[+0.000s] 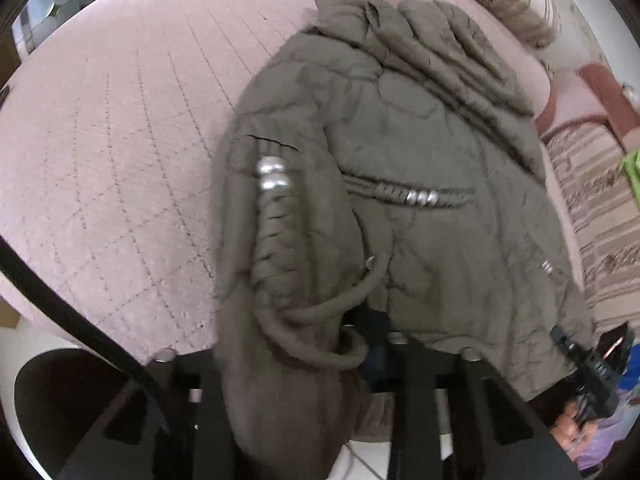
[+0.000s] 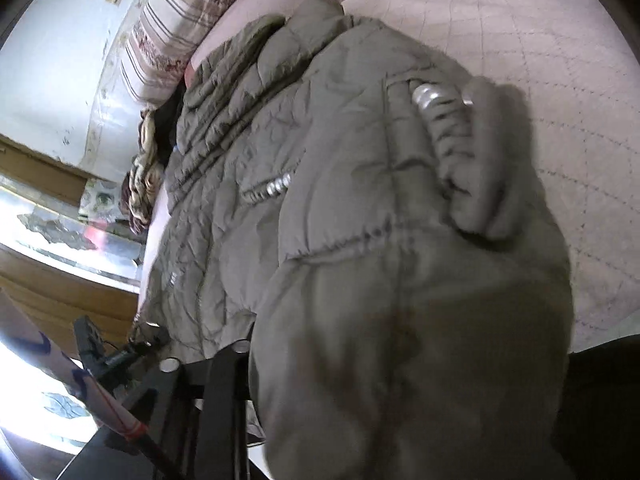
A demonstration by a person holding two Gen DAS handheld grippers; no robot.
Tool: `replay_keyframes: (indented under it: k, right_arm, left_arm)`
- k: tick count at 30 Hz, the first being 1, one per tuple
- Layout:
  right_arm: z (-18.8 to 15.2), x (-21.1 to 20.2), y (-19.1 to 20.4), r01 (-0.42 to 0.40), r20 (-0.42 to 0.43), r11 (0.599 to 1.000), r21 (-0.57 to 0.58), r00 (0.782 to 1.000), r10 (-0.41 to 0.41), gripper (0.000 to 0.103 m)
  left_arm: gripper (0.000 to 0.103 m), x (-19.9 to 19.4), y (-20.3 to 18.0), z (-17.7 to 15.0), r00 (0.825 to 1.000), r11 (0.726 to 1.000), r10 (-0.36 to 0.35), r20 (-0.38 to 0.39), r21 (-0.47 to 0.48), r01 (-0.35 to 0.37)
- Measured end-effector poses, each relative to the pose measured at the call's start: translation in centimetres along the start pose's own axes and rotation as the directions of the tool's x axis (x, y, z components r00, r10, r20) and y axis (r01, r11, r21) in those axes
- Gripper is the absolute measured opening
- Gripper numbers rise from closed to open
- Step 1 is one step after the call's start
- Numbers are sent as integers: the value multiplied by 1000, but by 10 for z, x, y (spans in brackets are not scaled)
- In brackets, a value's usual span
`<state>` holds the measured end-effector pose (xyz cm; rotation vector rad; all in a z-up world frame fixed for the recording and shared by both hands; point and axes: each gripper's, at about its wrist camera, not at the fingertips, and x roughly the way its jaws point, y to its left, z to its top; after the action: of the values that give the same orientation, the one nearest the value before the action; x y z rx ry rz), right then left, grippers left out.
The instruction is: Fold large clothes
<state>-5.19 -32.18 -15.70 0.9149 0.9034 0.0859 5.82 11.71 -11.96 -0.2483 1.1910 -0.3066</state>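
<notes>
Left wrist view, left to right: pink quilted bedspread (image 1: 112,152) across the whole left half, a black strap (image 1: 60,304) slanting over its near-left edge; then an olive padded jacket (image 1: 392,128) lying on the bed's right side, hood end toward the far edge, hem hanging over the near edge. Silver-beaded braided trim (image 1: 272,184) on the folded-up left flap, a drawcord (image 1: 344,308) looping below it. Left gripper (image 1: 360,360) low in the middle, jaws narrow and buried in the jacket's hem, fabric bunched over and between the black fingers (image 1: 412,384); seemingly pinched on the cloth, though the pads themselves hidden. Striped blanket (image 1: 600,216) along the right edge of the bed, and in the near-right corner the other gripper's black body with a hand behind it

Right wrist view, left to right: white wall and wooden frame, striped pillow (image 2: 168,40) at the far-left corner of the bed, left gripper's black body near the jacket's hem at lower left. Jacket (image 2: 248,152) filling the middle, a thick blurred fold lifted close to the lens. Right gripper (image 2: 256,360) at the bottom, one black finger (image 2: 224,380) visible just left of that fold, the other covered; jaws narrow, cloth draped over them, grip apparently on the jacket. Bare pink bedspread (image 2: 560,60) at far right
</notes>
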Motion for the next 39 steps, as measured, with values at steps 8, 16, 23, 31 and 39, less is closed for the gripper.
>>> replay_keyframes:
  k: [8, 16, 23, 31, 39]
  right_arm:
    - [2, -38, 27, -27, 57, 998, -52, 998, 30, 22]
    - [-25, -78, 28, -36, 34, 995, -91, 999, 40, 22]
    - [-28, -74, 34, -29, -1, 996, -82, 1000, 29, 22]
    - [44, -75, 102, -42, 76, 977, -208, 995, 60, 22]
    - [122, -60, 160, -6, 185, 964, -267, 981, 58, 22]
  left_arm:
    - [18, -59, -4, -3, 992, 994, -102, 71, -23, 104]
    - [18, -89, 7, -31, 989, 993, -119, 84, -15, 121]
    - [17, -89, -1, -20, 994, 998, -55, 93, -33, 58]
    - [17, -118, -46, 46, 972, 998, -52, 227, 49, 42]
    - [18, -120, -89, 141, 945, 996, -6, 328, 86, -23]
